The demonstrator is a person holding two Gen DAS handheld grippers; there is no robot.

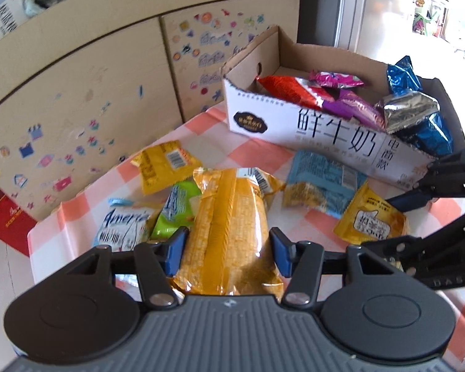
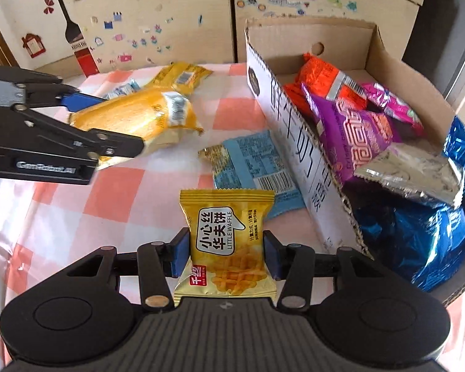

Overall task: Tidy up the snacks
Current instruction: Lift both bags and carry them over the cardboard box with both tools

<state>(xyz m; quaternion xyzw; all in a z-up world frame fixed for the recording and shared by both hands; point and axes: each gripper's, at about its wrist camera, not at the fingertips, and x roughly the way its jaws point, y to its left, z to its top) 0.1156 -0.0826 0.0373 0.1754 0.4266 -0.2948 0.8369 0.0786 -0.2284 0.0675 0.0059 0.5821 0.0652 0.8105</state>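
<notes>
Both grippers loaded, heading for the box.

Left gripper (image 1: 229,248) is clamping the long corn pack (image 1: 232,226), raised off the cloth (image 2: 62,217), left of the box (image 1: 310,133). Right gripper (image 2: 226,257) is pinching the waffle pack (image 2: 229,248) by its sides, just in front of the box's near wall. Box is already crowding on the right with foil bags, so I'd be dropping both toward its emptier far-left end, lifting clear of the torn wall edge first. Blue pack (image 2: 257,173) is lying against the box, likely next.
</notes>
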